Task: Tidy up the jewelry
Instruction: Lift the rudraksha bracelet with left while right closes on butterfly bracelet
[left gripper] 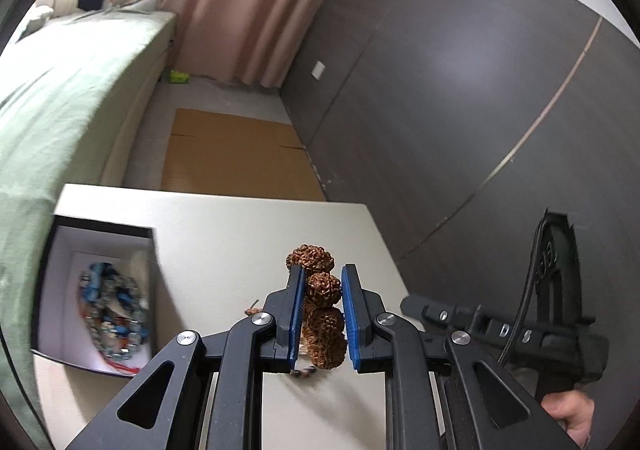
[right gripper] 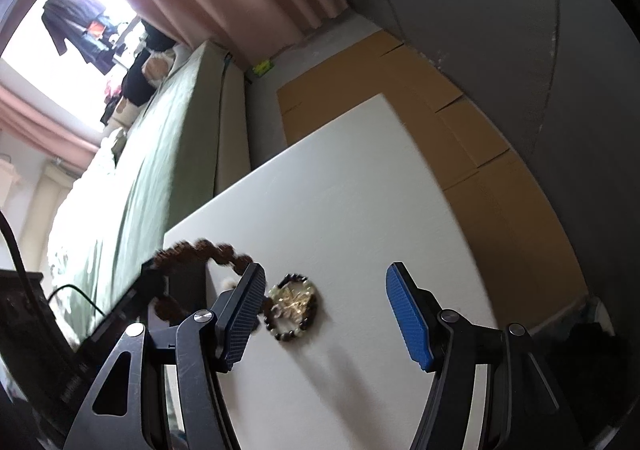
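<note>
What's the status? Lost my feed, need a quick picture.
Left gripper shut on brown bead bracelet, lifted off table. Right gripper open, empty, over dark bead bracelet. Open box clear, nothing blocking.

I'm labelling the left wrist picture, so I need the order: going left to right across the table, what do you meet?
Open box holding blue beaded jewelry → left gripper shut on the brown rudraksha-style bead bracelet → right gripper's black body, held in a hand.
</note>
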Available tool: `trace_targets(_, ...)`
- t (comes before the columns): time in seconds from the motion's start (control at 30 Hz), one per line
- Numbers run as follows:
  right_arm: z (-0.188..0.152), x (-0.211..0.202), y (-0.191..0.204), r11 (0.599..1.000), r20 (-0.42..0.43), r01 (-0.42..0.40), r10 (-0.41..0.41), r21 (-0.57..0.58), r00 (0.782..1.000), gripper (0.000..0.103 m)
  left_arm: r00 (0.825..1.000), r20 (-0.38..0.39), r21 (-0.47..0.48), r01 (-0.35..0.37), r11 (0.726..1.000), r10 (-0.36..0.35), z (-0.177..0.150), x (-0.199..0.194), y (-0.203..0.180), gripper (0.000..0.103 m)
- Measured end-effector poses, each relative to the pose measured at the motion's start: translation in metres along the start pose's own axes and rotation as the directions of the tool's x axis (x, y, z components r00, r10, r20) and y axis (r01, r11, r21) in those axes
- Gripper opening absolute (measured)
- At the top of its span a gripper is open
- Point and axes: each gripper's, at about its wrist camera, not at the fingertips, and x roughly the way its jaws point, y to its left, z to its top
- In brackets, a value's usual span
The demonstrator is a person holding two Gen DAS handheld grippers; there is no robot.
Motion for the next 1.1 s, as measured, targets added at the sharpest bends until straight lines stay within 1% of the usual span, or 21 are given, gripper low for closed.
trace_targets(0.13, -0.005, 0.017, 0.009, 0.999, -0.052, -0.014, 0.012, -0.031, 0.999, 0.064, 1.000, 0.013, -0.017, -0.017, 1.000, 0.017, 0.002, -0.010, 0.010, 0.019)
trace_targets(0.33, -0.015, 0.043, 0.023, 0.997, -0.112, -0.002, -0.006, -0.079, 0.994, 0.064, 0.999, 0.031, -0.030, -0.031, 0.999, 0.032, 0.005, -0.023, 0.023, 0.019)
trace_targets(0.6, -0.022, 0.075, 0.028, 0.993, -0.166, 0.058, -0.074, -0.100, 0.983, 0.056, 0.998, 0.043, -0.056, -0.048, 0.997, 0.051, 0.007, -0.041, 0.043, 0.019)
trace_targets(0.73, -0.024, 0.082, 0.036, 0.986, -0.166, 0.102, -0.123, -0.134, 0.978, 0.056, 0.997, 0.049, -0.067, -0.055, 0.996, 0.058, 0.009, -0.048, 0.053, 0.019)
trace_targets(0.9, -0.029, 0.085, 0.050, 0.963, -0.134, 0.170, -0.200, -0.211, 0.971, 0.056, 0.997, 0.052, -0.077, -0.059, 0.995, 0.063, 0.010, -0.053, 0.058, 0.019)
trace_targets(1.0, -0.029, 0.086, 0.054, 0.947, -0.114, 0.208, -0.242, -0.245, 0.964, 0.055, 0.997, 0.052, -0.079, -0.060, 0.995, 0.065, 0.010, -0.054, 0.059, 0.019)
trace_targets(1.1, -0.030, 0.087, 0.059, 0.927, -0.092, 0.256, -0.290, -0.273, 0.953, 0.053, 0.996, 0.053, -0.080, -0.061, 0.995, 0.066, 0.011, -0.056, 0.059, 0.019)
